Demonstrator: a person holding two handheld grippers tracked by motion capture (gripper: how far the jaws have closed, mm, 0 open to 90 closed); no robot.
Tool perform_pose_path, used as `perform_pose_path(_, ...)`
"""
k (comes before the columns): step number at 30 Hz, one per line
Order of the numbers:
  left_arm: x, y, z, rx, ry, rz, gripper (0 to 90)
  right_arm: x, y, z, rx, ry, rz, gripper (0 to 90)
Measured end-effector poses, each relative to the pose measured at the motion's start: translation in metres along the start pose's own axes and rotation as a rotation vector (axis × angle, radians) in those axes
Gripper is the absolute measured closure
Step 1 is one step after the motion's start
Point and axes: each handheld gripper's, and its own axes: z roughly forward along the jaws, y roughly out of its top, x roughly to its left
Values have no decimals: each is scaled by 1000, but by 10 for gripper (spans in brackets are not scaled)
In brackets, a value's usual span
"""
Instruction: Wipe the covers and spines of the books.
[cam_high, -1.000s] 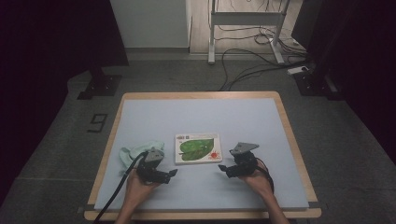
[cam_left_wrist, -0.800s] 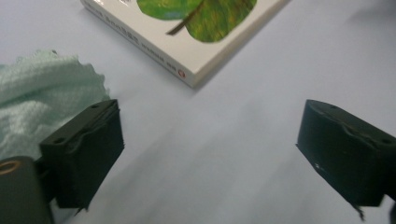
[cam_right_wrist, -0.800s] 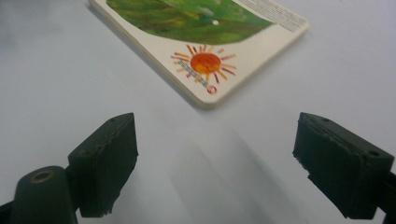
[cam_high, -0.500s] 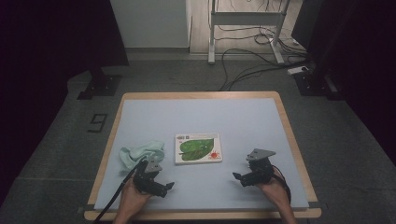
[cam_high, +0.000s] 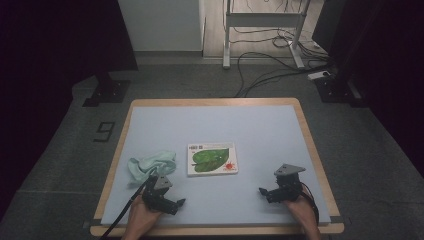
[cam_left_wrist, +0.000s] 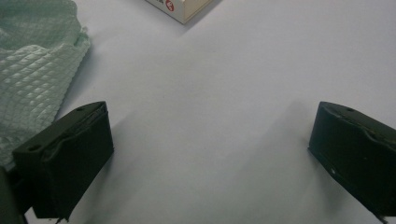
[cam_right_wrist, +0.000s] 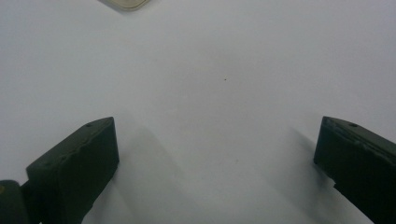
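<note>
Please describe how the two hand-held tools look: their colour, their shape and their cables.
Both are black. The left tool trails a dark cable toward the table's near edge; its two jaws are blocky, with small holes on top. The right tool carries a grey three-cornered plate on top, and a thin black cable loops beside the hand. No sleeves show.

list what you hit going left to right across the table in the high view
green cloth → left gripper → book with the green leaf cover → right gripper, all lying apart from one another on the pale blue table
</note>
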Motion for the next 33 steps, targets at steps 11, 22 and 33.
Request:
perform_pose_path(11, 1, 1, -3, 10, -1, -18, 22, 1, -1, 0, -5, -7, -7, 0)
perform_pose_path(22, 14, 10, -24, -8, -6, -20, 40, 1, -1, 0, -7, -8, -8, 0)
perform_pose_path(33, 46, 40, -43, -41, 50, -21, 105, 1, -1, 0, -8, -8, -8, 0)
